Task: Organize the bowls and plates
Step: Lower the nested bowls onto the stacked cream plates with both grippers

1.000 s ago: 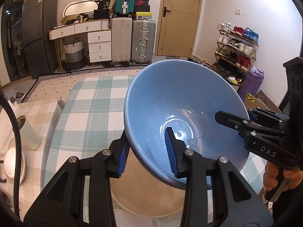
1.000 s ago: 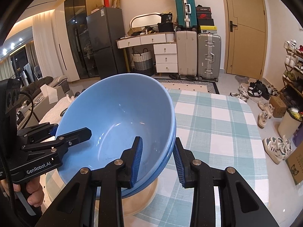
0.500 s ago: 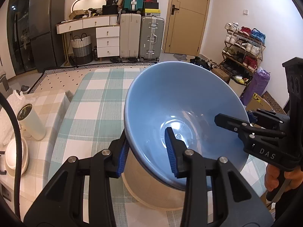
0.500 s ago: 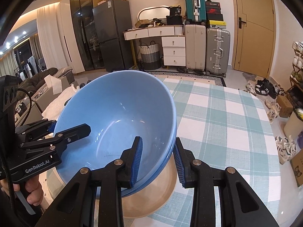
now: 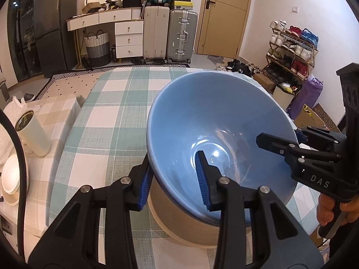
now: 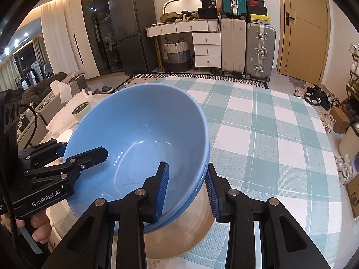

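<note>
A large blue bowl (image 5: 215, 121) is held between both grippers. It looks like two nested blue bowls (image 6: 139, 134), judging by the double rim in the right wrist view. It sits in or just above a beige bowl (image 5: 179, 219) on the checked tablecloth; the beige bowl also shows in the right wrist view (image 6: 190, 228). My left gripper (image 5: 175, 181) is shut on the bowl's near-left rim. My right gripper (image 6: 187, 188) is shut on the opposite rim. Each gripper shows in the other's view, the right one (image 5: 298, 148) and the left one (image 6: 67, 159).
The table (image 5: 107, 116) has a green-and-white checked cloth. A cream tumbler (image 5: 33, 132) and a stack of small white plates (image 5: 11, 179) stand on a side surface to the left. Suitcases, drawers and a shoe rack stand behind.
Both grippers have lowered the blue bowl toward the beige bowl and the table; the room view has shifted upward. Both grips are unchanged.
</note>
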`<state>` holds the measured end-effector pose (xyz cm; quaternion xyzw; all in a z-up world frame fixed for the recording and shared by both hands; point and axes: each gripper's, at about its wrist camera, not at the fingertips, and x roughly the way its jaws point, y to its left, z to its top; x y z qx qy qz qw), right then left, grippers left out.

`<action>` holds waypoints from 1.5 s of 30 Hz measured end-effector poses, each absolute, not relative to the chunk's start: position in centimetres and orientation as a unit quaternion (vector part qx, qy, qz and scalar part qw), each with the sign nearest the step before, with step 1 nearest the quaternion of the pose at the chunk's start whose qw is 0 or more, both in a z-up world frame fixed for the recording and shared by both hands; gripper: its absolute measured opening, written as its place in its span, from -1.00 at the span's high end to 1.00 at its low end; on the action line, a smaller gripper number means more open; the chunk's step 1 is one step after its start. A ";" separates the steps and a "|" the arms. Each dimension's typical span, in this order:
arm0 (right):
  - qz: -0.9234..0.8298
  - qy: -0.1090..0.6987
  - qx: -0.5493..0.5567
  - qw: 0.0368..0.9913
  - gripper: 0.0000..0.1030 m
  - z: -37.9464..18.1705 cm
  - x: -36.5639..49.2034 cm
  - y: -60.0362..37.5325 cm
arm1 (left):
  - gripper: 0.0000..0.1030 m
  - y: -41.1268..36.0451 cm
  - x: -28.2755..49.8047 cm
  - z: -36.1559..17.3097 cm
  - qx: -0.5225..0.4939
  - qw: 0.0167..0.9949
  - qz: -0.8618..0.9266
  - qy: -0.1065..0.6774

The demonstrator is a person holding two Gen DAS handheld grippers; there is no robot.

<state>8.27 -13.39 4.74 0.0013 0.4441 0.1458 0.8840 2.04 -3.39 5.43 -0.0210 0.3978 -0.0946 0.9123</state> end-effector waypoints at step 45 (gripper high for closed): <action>0.136 0.452 -0.013 0.881 0.34 3.0 10.0 -13.3 | 0.28 -3.3 6.2 0.8 -0.042 0.909 -0.087 0.406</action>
